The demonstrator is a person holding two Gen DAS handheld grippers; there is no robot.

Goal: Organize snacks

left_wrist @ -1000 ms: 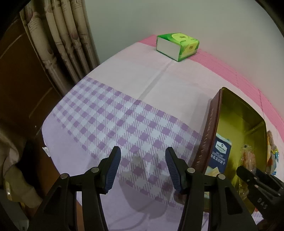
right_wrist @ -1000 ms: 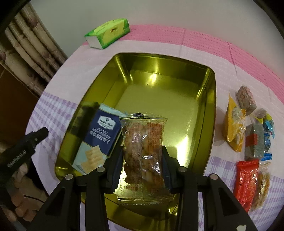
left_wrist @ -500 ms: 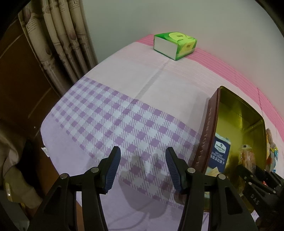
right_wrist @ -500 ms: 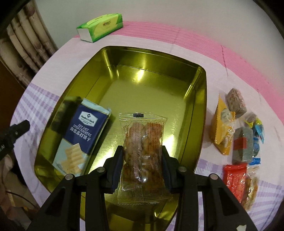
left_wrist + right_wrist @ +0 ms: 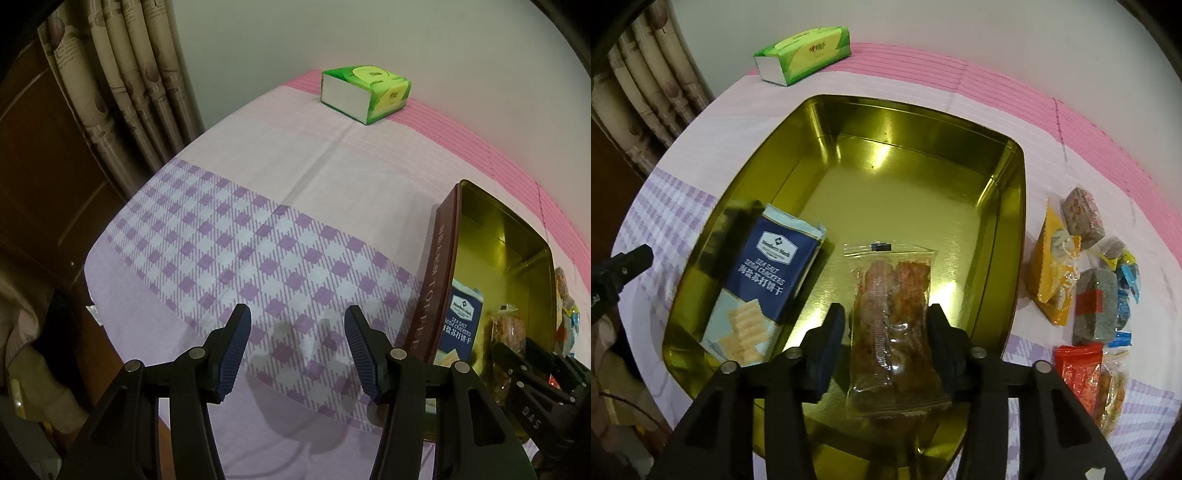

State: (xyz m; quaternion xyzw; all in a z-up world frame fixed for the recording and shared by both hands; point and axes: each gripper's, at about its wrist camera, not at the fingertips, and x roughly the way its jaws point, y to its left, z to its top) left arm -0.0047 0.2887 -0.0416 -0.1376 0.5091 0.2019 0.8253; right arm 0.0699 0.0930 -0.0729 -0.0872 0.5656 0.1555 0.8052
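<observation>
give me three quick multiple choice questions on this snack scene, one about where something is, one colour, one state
1. Where is the blue cracker pack?
A. inside the gold tin
B. on the checked cloth
C. on the tissue box

2. What colour is the tissue box?
A. red
B. green
C. black

3. What is between the left gripper fingers?
A. a cracker pack
B. a tissue
C. nothing

Answers: 1 A, it leans against the tin's left wall. 2 B, green with a white end. 3 C, only cloth shows in the gap.
</observation>
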